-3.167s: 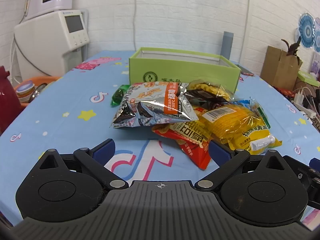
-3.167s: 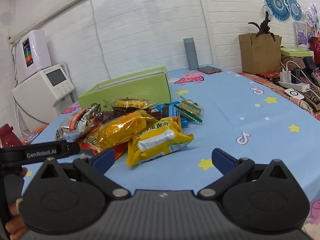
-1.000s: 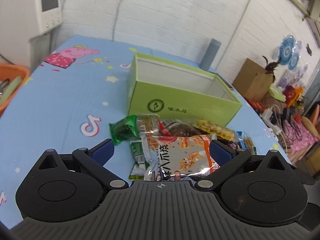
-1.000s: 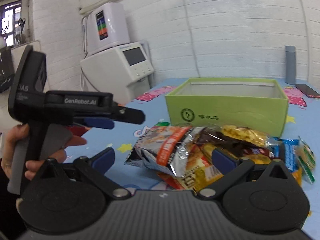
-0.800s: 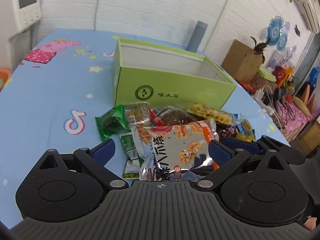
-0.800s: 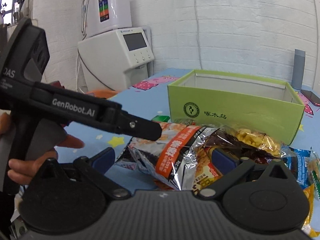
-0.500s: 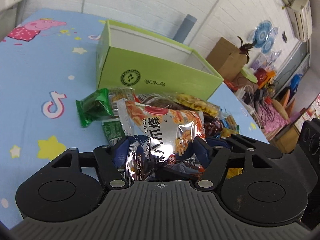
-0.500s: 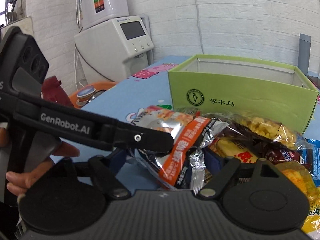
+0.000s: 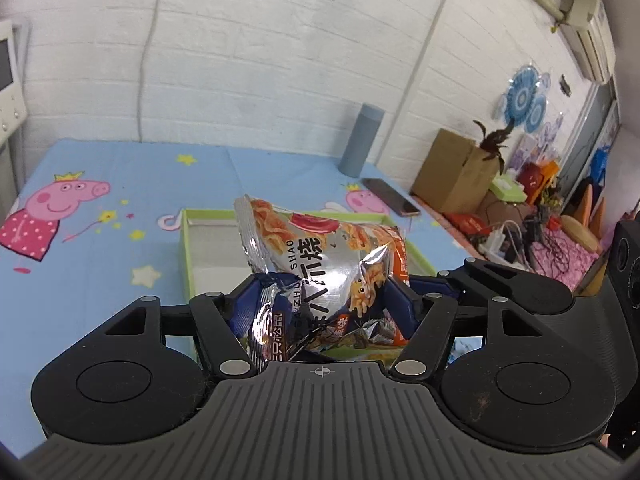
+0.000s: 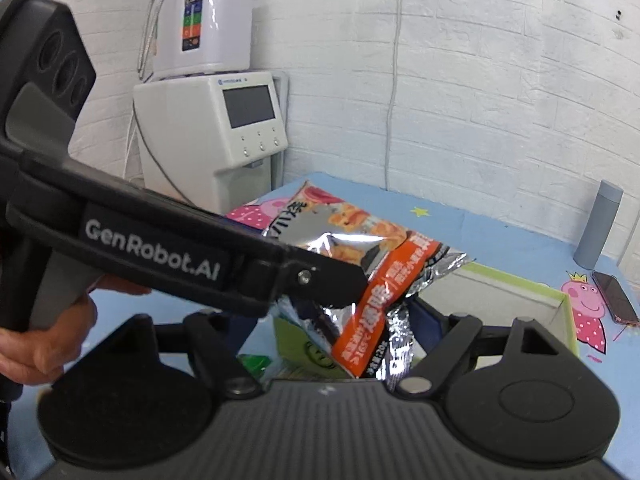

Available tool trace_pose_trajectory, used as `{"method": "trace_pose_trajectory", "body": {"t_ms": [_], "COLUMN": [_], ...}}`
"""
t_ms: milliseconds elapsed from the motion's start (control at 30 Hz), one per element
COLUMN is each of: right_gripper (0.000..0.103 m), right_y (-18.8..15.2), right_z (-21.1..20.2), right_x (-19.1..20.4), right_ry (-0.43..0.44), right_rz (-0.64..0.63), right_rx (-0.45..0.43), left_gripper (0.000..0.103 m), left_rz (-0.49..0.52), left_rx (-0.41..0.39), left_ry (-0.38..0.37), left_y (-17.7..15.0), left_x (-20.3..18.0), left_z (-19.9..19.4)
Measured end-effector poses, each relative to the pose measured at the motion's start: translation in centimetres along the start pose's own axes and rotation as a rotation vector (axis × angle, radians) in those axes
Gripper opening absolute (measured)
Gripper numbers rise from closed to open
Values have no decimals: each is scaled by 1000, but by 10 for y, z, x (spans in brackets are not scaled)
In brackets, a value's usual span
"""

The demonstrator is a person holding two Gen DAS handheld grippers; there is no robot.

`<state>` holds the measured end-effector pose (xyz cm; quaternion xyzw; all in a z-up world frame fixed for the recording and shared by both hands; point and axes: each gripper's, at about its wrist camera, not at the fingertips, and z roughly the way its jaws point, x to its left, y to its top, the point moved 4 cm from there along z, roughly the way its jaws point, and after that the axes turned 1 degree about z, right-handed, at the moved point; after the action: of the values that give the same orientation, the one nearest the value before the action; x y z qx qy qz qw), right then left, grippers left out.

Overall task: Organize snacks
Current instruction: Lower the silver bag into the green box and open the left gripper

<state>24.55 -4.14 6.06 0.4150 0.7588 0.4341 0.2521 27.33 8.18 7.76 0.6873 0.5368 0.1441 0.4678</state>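
A silver and orange snack bag [image 9: 320,264] is held in the air over the open green box [image 9: 188,248]. My left gripper [image 9: 320,304] is shut on the bag's near end. My right gripper [image 10: 340,332] is shut on the same bag [image 10: 372,264] from the other side, its jaws closed on the crinkled foil. The left gripper's body [image 10: 160,256] crosses the right wrist view. The green box [image 10: 560,312] lies below the bag. The other snacks are mostly hidden; a green packet [image 10: 252,364] peeks out low down.
A grey tumbler [image 9: 360,140] and a phone [image 9: 392,202] sit on the blue tablecloth [image 9: 100,240] behind the box. A white machine [image 10: 224,136] stands at the table's far left. A cardboard box [image 9: 452,172] and clutter lie to the right.
Both grippers closed on the silver snack bag and lifted it off the pile. It now hangs over the green box, and the pile has dropped out of sight.
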Motion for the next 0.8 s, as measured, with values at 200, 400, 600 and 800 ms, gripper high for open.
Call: {"method": "trace_pose_trajectory", "body": {"t_ms": [200,400,600,800], "right_gripper": [86,93,93,93], "right_y": [-2,-9,-9,-41], "right_z": [65,34,-36,-90], "right_x": [-44,-58,-53,-36], "right_ry": [29,4,-55,-5], "right_rz": [78,116,165,47], "right_rx": [114,31,-62,8], "left_gripper": [58,77,81,81], "left_rz": [-53,-52,-26,-4], "left_rx": [99,2,-69,-85], "left_ry": [47,81,61,36], "left_y": [7,2,-18,-50], "left_x": [36,35,3,-33], "left_z": [71,44,-6,-37]}}
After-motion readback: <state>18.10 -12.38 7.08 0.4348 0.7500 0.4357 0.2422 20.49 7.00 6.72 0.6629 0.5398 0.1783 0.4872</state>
